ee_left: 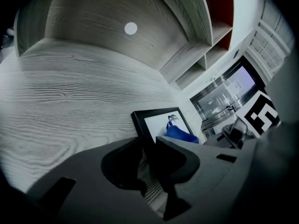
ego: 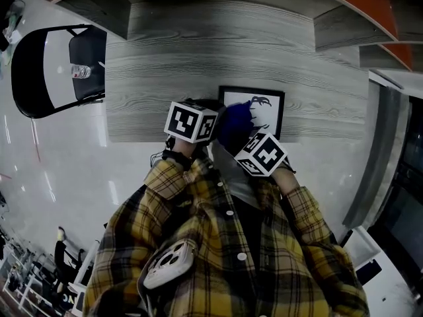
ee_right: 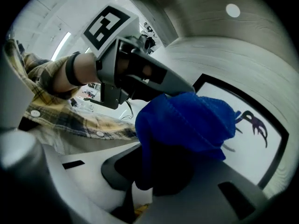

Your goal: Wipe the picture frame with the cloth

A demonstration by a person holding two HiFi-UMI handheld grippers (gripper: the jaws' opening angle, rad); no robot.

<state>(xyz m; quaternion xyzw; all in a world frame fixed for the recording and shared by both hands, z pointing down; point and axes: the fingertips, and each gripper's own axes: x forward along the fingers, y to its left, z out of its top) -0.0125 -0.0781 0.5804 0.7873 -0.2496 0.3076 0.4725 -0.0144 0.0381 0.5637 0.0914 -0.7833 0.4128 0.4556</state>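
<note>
**Here, two handheld grippers work on a framed picture: one at its corner, one with a blue cloth**

Seen from above, a black picture frame (ego: 268, 114) lies flat on a grey wood-grain table (ego: 165, 78), near the table's front edge and right of its middle. Inside the frame is a white sheet with a dark drawing (ee_right: 254, 122).

The left gripper (ee_left: 147, 143) sits at the near left corner of the frame. Its jaws have closed in on that corner, and the black border fills the narrow gap between them. Bare table shows in the gap just below the corner.

The right gripper (ee_right: 170, 171) is clamped on a bright blue cloth (ee_right: 187, 120). The cloth bunches up out of the jaws and lies on the white sheet, covering the near left part of the picture, just beside the drawing. In the right gripper view the left gripper is close by, right next to the cloth.

Both grippers are held by a person in a yellow plaid shirt (ego: 218, 256), whose sleeves reach forward to the table's edge. A phone (ego: 168, 264) hangs at the chest. A black chair (ego: 39, 71) stands on the pale floor, left of the table.
</note>
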